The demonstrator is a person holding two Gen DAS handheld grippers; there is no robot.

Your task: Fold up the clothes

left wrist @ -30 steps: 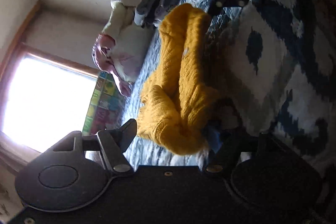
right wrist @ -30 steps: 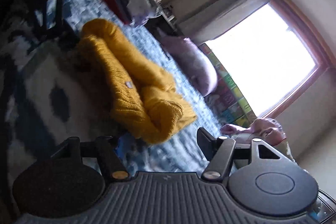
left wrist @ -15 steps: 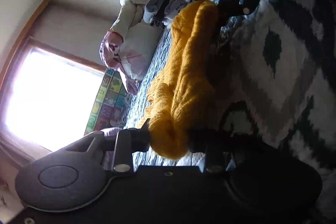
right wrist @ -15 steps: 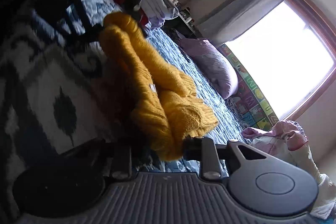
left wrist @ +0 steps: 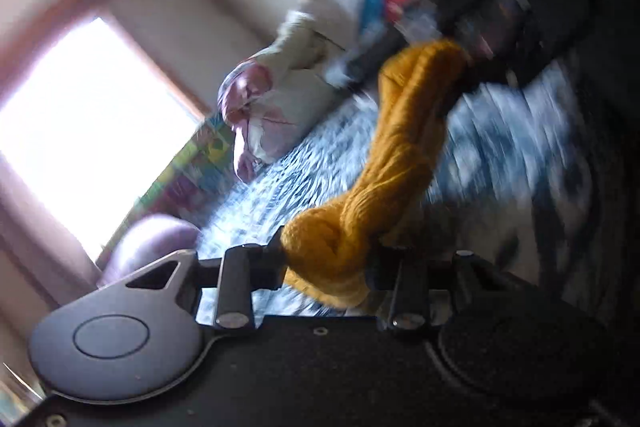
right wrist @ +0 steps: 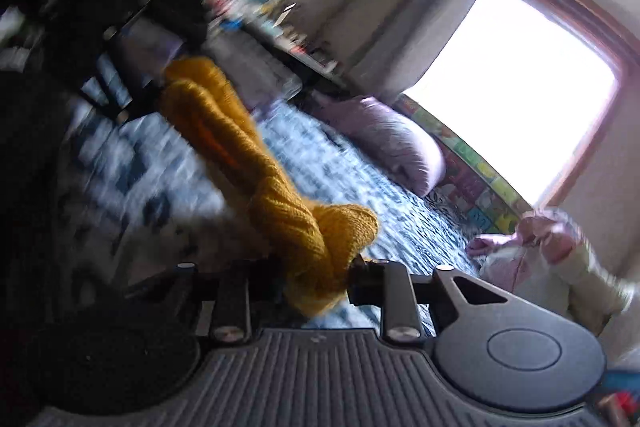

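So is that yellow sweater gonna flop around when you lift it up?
Probably yes. The yellow sweater bunches into soft lumps where the left gripper and right gripper pinch it, so it looks floppy, not stiff. The stretch between them hangs like a thick rope, so it likely sags. Its chunky knit suggests it is not slippery.

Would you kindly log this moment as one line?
left claw: shut on mustard-yellow knitted sweater | right claw: shut on it | sweater stretched between

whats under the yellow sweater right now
The yellow sweater hangs stretched between the left gripper and right gripper. Below it lies the blue patterned bedspread; the strip directly beneath is hidden.
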